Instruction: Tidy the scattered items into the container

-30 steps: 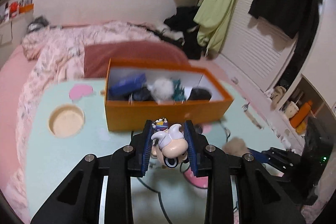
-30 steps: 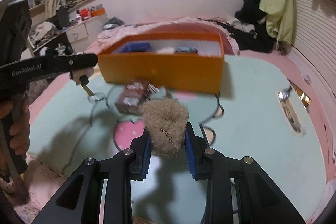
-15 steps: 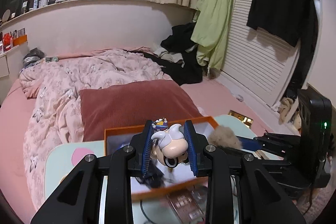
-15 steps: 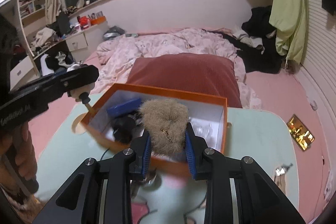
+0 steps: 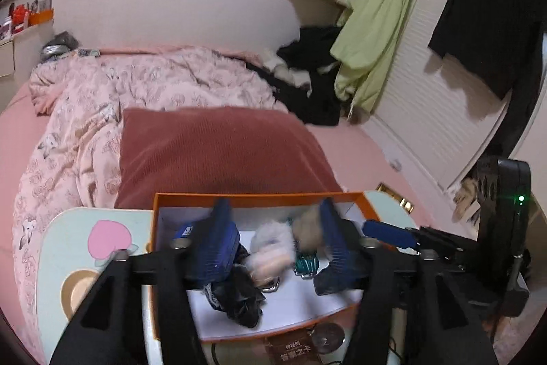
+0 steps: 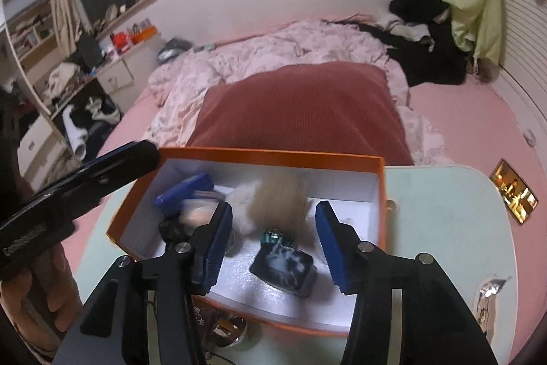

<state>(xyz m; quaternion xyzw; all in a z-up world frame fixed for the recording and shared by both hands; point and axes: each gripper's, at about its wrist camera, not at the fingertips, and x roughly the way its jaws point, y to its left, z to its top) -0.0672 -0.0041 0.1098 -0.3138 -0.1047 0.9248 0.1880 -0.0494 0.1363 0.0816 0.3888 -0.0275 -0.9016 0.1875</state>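
both sets of jaws have just been opening, now gripping nothing: left gripper and right gripper hovering over the orange box, lower centre; tan pom-pom blurring between the right jaws.

The box looks like matt cardboard, orange outside, plain white inside. In it lie a fluffy tan pompom, a white furry ball and a crinkled glossy black bag. The cushion behind is ribbed red cloth; the quilt is soft printed cotton. The small table has a smooth, pale green, painted-looking top. Both grippers' pads are ridged blue rubber on matt black plastic.
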